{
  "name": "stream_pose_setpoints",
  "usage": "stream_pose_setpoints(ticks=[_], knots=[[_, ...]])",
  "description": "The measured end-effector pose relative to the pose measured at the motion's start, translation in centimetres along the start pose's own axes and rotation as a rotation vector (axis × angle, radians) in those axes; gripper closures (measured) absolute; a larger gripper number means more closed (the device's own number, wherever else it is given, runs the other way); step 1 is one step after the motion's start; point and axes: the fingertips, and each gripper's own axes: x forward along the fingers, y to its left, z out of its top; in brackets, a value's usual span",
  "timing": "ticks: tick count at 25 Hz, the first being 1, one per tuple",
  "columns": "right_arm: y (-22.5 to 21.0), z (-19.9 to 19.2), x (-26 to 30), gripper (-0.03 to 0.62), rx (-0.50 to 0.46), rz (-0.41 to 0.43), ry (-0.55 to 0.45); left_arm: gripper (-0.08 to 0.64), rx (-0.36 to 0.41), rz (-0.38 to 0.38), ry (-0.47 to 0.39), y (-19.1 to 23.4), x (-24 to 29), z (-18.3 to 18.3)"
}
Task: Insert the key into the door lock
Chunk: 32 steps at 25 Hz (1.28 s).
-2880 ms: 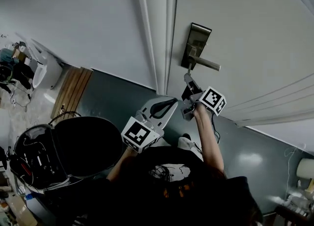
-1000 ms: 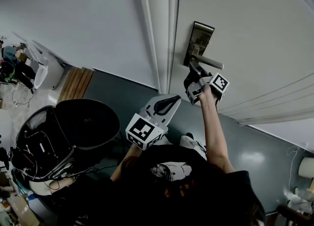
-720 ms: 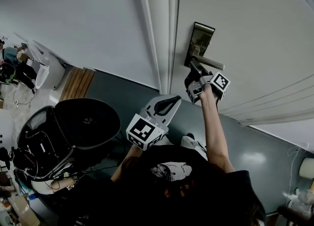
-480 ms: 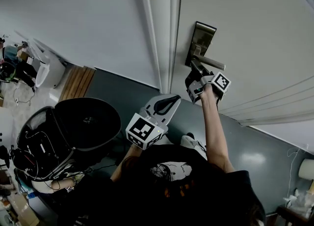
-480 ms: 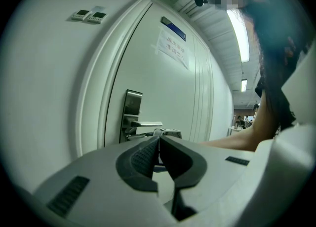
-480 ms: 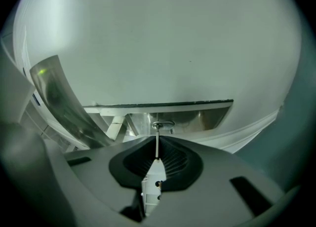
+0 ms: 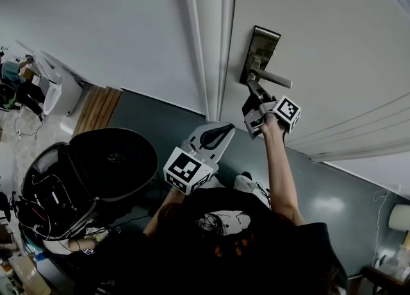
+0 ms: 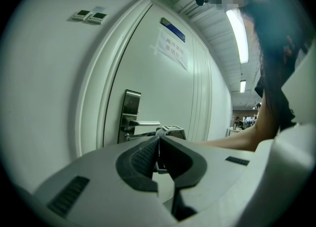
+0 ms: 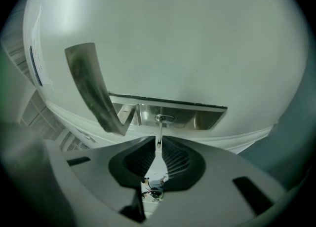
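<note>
Two grippers show, and only one is at the door. The right gripper [image 9: 158, 145] has its jaws clamped on the key [image 9: 159, 133], whose thin blade sticks straight out toward 12 o'clock and meets the round keyhole [image 9: 164, 118] in the metal lock plate [image 9: 202, 117]; how far the tip sits inside cannot be told. From that plate the lever handle [image 9: 93, 90] runs off toward 10 o'clock in the right gripper view. In the head view this gripper is raised on an outstretched arm [image 7: 277, 172] just under the lever, at 6 o'clock from the plate, on the white door [image 7: 333, 37]. The left gripper [image 8: 158, 141] hangs lower, at about 7 o'clock from the right one and well apart from the door, with its jaws pressed together and nothing between them. Its own view looks along the closed jaws at the door, with the lock plate at 11 o'clock of its tips and a paper notice [image 8: 171, 49] higher up at 12 o'clock. Down on the floor, at 9 o'clock from the left gripper, sits a black round object [image 7: 112, 159].
</note>
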Motion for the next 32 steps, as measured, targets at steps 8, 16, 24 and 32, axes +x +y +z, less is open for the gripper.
stream_pose_setpoints(ticks=[8, 16, 24, 32], knots=[[-0.2, -4.3, -3.6, 0.565, -0.109, -0.055, 0.044, 0.552, -0.023, -0.031, 0.007, 0.0, -1.5, -0.9], [0.7, -8.9, -8.8, 0.565, -0.264, -0.106, 0.101, 0.551, -0.047, -0.058, 0.023, -1.2, -3.5, -2.6], [2.4, -11.9, -13.9, 0.565, -0.377, -0.122, 0.144, 0.552, -0.067, -0.028, 0.042, -2.1, -4.7, -3.8], [2.8, -11.8, -18.8, 0.565, -0.514, -0.146, 0.158, 0.552, -0.078, -0.033, 0.094, -4.8, -3.6, -5.9]])
